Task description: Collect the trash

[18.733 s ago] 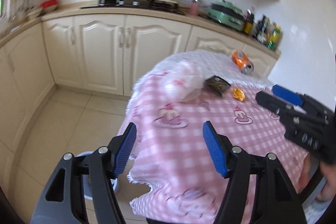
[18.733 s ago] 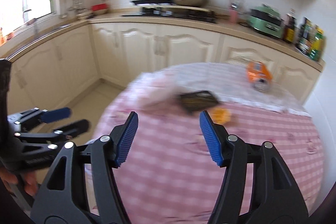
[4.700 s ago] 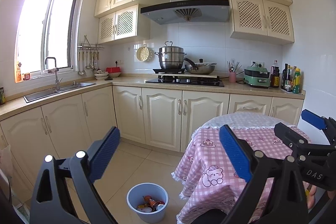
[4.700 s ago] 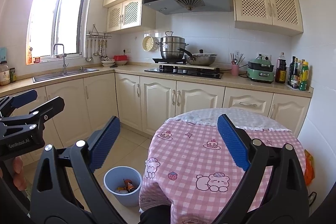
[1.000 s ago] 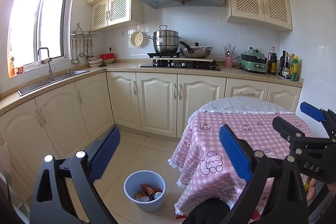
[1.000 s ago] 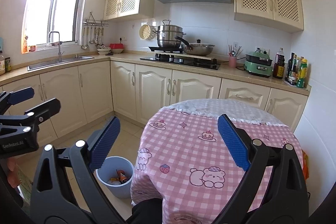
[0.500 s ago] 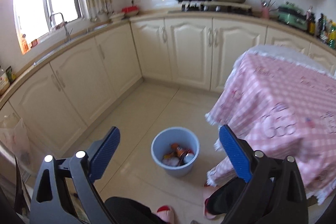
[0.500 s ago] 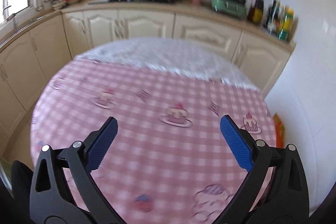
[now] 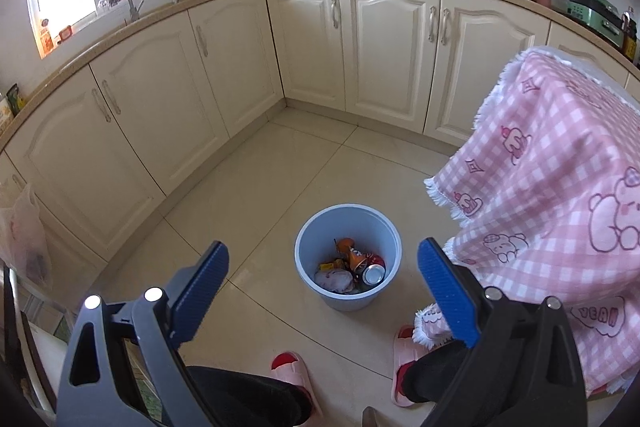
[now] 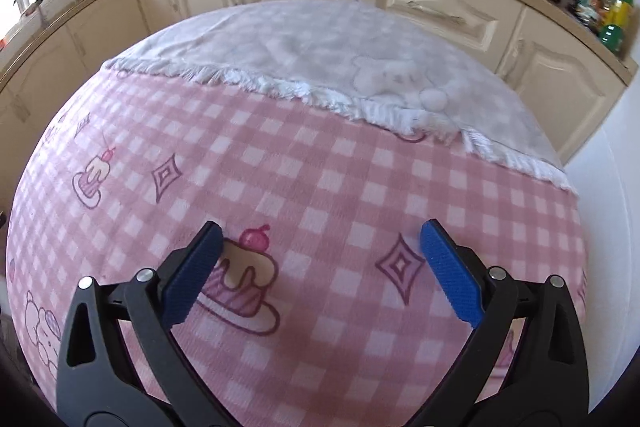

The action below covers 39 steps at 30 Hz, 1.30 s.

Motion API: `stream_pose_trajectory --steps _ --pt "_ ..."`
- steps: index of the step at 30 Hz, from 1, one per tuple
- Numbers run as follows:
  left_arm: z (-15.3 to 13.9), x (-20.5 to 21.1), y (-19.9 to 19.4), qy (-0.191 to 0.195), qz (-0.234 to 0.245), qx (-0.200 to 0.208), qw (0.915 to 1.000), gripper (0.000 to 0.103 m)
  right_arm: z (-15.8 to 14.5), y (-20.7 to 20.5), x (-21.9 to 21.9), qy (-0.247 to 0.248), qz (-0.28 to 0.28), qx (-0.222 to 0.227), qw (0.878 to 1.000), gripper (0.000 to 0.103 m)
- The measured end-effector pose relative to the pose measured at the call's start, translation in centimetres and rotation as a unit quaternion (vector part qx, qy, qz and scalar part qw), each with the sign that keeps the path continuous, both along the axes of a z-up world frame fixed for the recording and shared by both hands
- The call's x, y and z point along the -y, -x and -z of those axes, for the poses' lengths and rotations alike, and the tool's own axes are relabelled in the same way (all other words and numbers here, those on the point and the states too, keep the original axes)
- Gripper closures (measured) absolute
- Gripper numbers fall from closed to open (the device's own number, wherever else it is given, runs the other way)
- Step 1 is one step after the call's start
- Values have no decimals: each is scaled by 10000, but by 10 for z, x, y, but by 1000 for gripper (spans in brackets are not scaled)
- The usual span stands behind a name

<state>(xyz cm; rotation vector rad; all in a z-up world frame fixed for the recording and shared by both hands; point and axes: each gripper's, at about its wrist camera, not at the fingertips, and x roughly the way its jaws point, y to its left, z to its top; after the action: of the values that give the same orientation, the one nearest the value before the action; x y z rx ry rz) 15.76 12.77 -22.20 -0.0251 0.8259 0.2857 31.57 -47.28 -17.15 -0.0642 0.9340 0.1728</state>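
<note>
Step in hand: looks like wrap-up/check. Tabletop in right wrist view shows no trash; all visible trash sits in the blue bin [image 9: 348, 257] on the floor, just beside the hanging edge of the pink checked tablecloth [image 10: 320, 179].

Left gripper [image 9: 323, 285]: fingers wide apart, nothing between them, hangs above the floor w/ bin framed between the pads. Right gripper [image 10: 318, 267]: fingers wide apart, empty, low over the tablecloth nr a printed cake motif.

Bin contents: red drink can [image 9: 372, 269] lying w/ silver end up, orange can [image 9: 352, 253] against it, crumpled white wad [image 9: 334, 279], bits of yellow wrapper. Approx. bottom third filled.

Next move (judgement): scan table + floor for strays; if none, task is done. No grasp called for at present.

Materials: bin is smooth thin-wall plastic, round, tapered. Cloth is soft, fleecy, fringed edge, grey-white layer [image 10: 340, 47] under it at far side. Floor [image 9: 280, 167] is glossy beige tile, slippery for cans. Pads are blue, ribbed rubber. Person's pink slippers [image 9: 294, 367] near the bin.
</note>
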Motion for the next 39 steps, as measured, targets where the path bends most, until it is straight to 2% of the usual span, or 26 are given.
stream_pose_trajectory --steps 6,12,18,22,26,33,39 --pt "18 -25 -19 264 -197 212 9992 10 -1 -2 -1 19 -71 0 10000 6" --pt "40 -53 -45 206 -421 496 9977 10 -1 -2 -1 20 -70 0 10000 6" --pt "79 -75 -78 -185 -655 538 9962 10 -1 -2 -1 21 -71 1 10000 6" --pt "108 -94 -82 -80 -978 412 9943 10 -1 -2 -1 21 -70 0 10000 6" --pt "131 -116 -95 -167 -1384 -29 9902 10 -1 -2 -1 22 -70 0 10000 6" --pt "146 -146 -101 -215 -1865 -250 9819 10 -1 -2 -1 21 -70 0 10000 6" --pt "154 -156 -104 -216 -1952 -445 9795 10 -1 -2 -1 21 -70 0 10000 6"
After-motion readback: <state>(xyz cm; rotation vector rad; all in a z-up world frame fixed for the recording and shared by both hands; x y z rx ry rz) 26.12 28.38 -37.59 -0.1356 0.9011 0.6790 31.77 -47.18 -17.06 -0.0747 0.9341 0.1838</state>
